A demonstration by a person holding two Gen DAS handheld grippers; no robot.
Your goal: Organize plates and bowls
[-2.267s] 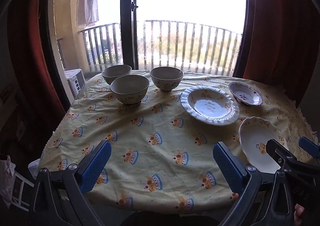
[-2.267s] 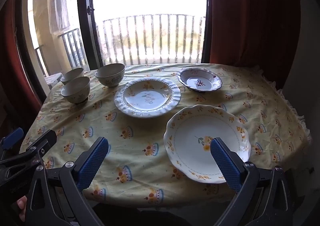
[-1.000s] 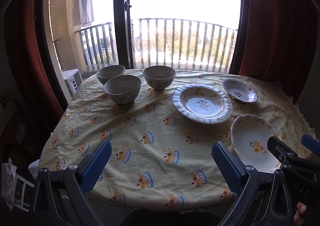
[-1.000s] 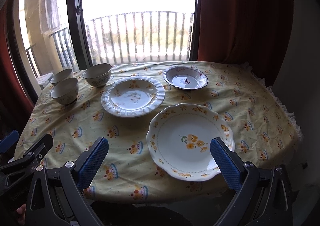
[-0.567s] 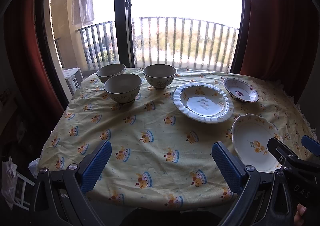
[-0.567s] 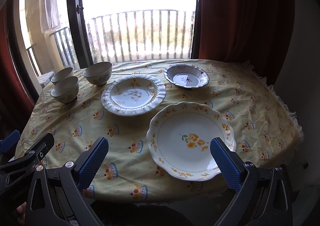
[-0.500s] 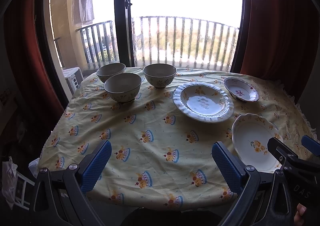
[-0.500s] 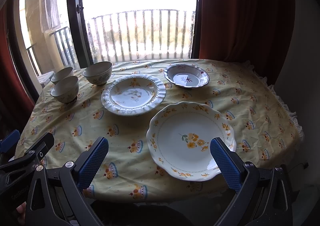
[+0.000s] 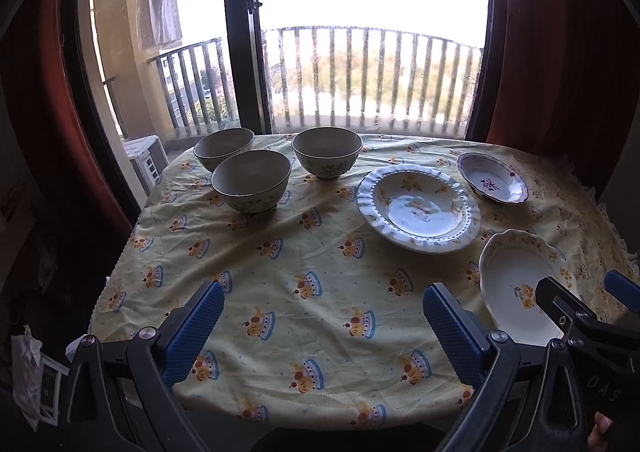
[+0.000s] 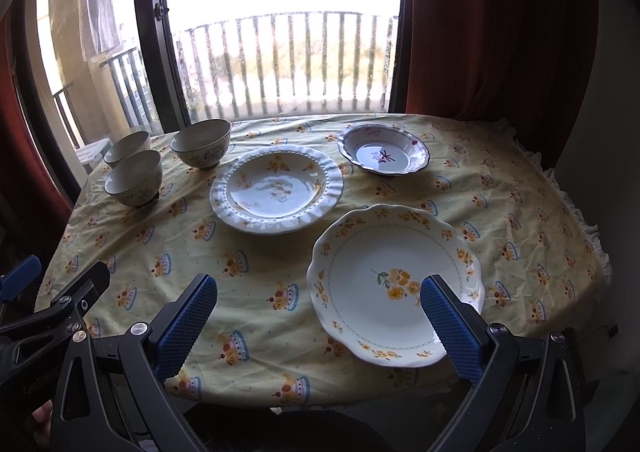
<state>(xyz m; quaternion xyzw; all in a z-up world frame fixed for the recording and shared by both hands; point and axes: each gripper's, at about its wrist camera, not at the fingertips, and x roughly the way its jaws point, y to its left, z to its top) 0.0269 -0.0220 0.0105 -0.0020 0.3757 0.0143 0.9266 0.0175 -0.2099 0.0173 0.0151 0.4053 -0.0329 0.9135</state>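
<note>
On the yellow crown-print tablecloth I see three plates at the right side and three empty bowls clustered at the far left — all apart, none stacked. Behind the table, a balcony door with red curtains. My left gripper and right gripper hover at the near edge, jaws spread wide, grasping nothing.

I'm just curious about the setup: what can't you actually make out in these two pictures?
- Yellow-flower plate: left view, near edge hidden by the right gripper.
- Farthest bowl: right view, partly behind the nearer bowl.
- Outdoors beyond the railing: washed out by glare.
</note>
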